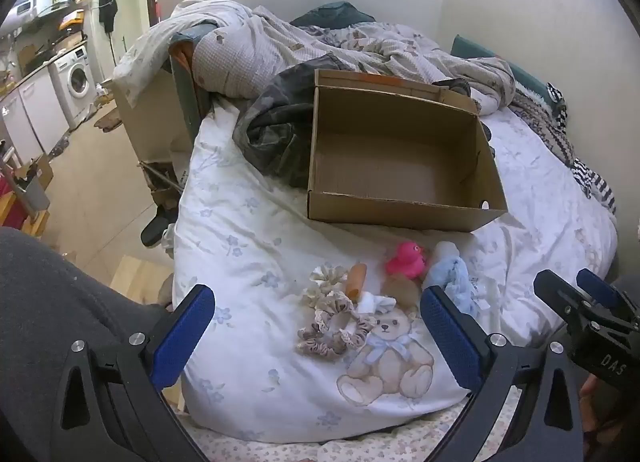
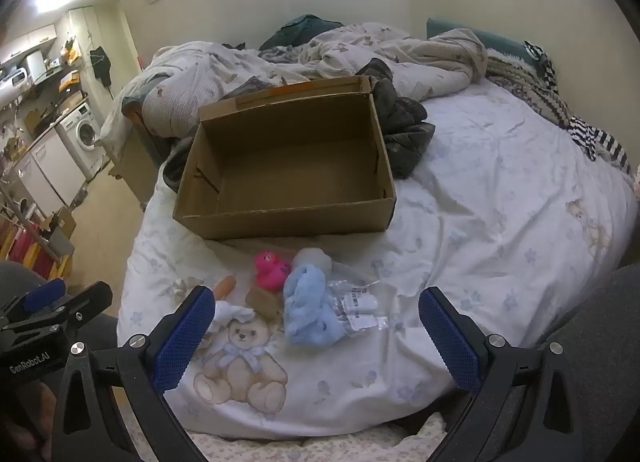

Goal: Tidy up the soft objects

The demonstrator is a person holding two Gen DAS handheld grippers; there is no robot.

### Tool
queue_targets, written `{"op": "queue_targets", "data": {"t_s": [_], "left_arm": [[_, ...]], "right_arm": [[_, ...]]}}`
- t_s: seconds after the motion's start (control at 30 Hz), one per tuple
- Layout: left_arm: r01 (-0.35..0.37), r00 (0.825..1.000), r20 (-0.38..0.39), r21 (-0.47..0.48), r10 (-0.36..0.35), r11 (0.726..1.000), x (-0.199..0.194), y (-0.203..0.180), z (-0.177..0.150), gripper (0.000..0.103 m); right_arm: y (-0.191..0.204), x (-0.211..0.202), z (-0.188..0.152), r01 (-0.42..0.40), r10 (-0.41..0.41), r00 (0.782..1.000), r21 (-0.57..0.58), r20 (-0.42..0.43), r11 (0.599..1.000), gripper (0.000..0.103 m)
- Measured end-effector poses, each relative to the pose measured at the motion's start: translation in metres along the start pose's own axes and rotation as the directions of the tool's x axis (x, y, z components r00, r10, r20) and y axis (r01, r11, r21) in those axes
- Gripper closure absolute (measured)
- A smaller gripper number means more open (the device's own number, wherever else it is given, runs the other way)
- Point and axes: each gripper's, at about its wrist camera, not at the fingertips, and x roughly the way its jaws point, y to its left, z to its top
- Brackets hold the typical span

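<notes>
Both grippers hang above the near end of the bed, tilted down, and each one has its fingers spread wide with nothing between them: the left gripper [image 1: 316,336] is over the scrunchies [image 1: 334,328], the right gripper [image 2: 314,336] over the blue fluffy cloth [image 2: 310,308]. The soft things lie in a small group on the white bedsheet [image 2: 480,189], just in front of the empty cardboard box [image 2: 288,165]: the pink duck [image 2: 270,268], a white fluffy ball [image 2: 316,258], an orange piece [image 1: 356,280] and a brown piece [image 2: 264,302]. I think the first step is to pick one item, and it would be good to come down straight over the blue cloth, close on its thick middle, and lift it clear of the plastic bag [image 2: 360,308] that touches it. The brown and orange pieces are too blurred to name. The bear [image 2: 240,362] seems only printed on the sheet, not a toy. The near edge of the bed is cut off behind the gripper bodies.
</notes>
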Motion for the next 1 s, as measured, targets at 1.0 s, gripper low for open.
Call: {"op": "queue_targets", "data": {"t_s": [1.0], "left_arm": [[0.006,1.0,-0.006,-0.005,-0.006,1.0,0.0024,-0.0001,0.0002,0.0]], "right_arm": [[0.0009,-0.0003,0.0007,-0.001,0.001,1.0,-0.008,0.001,1.0,0.0]]}}
